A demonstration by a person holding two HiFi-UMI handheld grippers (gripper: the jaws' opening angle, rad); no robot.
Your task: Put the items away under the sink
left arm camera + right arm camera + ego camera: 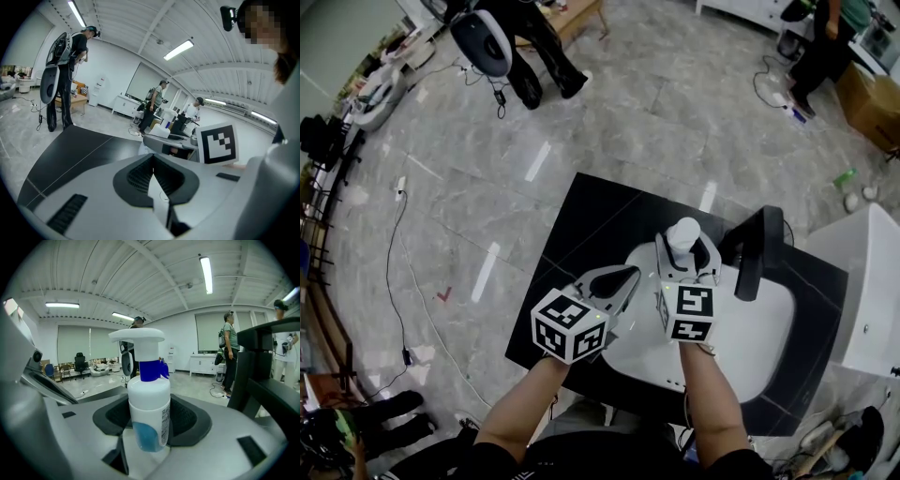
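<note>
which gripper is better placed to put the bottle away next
Right: the right gripper is shut on the spray bottle, holding it upright above the sink. The left gripper is shut on nothing.

the spray bottle (149, 404) is white, with a white trigger head, a blue collar just under it and a blue patch low on its side next to fine print. it stands upright, clamped by its lower body between the jaws of the right gripper (686, 255), and is held above the far part of the white sink (769, 361).
</note>
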